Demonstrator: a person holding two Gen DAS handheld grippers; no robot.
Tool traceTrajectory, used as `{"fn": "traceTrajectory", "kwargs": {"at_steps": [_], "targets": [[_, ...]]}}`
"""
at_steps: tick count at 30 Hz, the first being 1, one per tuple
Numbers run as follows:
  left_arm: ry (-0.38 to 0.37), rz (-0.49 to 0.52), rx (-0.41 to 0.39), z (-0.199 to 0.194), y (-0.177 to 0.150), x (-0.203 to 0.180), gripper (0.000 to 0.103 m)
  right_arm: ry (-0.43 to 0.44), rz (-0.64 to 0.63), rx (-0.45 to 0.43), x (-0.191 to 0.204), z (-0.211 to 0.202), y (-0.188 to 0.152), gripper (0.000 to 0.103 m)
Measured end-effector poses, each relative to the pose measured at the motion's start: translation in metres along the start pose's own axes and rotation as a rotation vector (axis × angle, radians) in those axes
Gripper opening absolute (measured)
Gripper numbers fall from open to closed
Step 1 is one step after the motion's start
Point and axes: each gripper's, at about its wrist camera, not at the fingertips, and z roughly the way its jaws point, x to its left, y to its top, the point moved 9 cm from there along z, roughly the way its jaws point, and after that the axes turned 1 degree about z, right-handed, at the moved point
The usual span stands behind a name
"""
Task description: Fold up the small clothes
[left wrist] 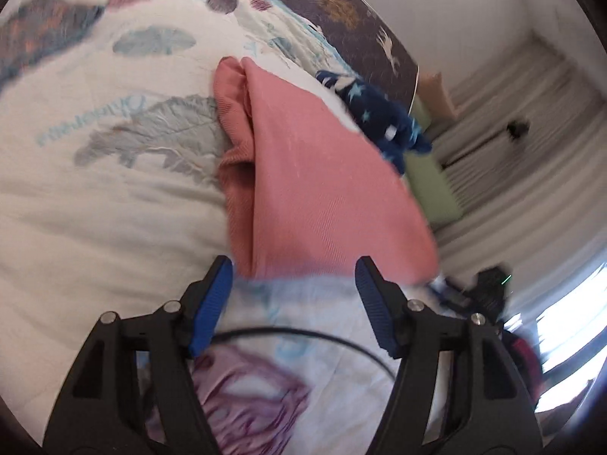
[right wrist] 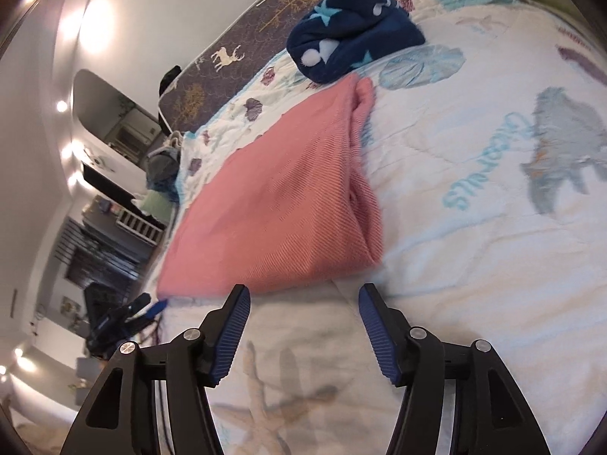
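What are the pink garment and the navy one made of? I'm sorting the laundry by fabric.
The pink garment looks like a fine ribbed or twill knit, matte, showing thin diagonal lines. The navy garment looks like plush fleece, its star print soft-edged. Exact fibre cannot be told.

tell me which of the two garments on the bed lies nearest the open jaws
The pink garment, spread flat just ahead of both grippers; the navy star-print one sits bunched beyond it.

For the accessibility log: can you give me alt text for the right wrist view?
A pink garment lies folded on a white sea-themed quilt, just beyond the open, empty right gripper. A navy star-patterned garment sits bunched past its far end, and the left gripper is visible at the bed's edge.
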Motion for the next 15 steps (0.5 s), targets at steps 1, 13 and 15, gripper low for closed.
{"fn": "traceTrajectory", "kwargs": {"at_steps": [1, 13, 15], "targets": [[-0.016, -0.032, -0.006, 0.003, 0.004, 0.002, 0.066, 0.021, 0.014, -0.003, 0.002, 0.005, 0.004, 0.061], [0.02, -0.006, -0.105, -0.033, -0.008, -0.037, 0.009, 0.026, 0.131, -0.128, 0.016, -0.018, 0.017, 0.003], [0.053, 0.022, -0.082, -0.037, -0.016, -0.036, 0.009, 0.001, 0.112, -0.111, 0.018, -0.029, 0.007, 0.003]]}}
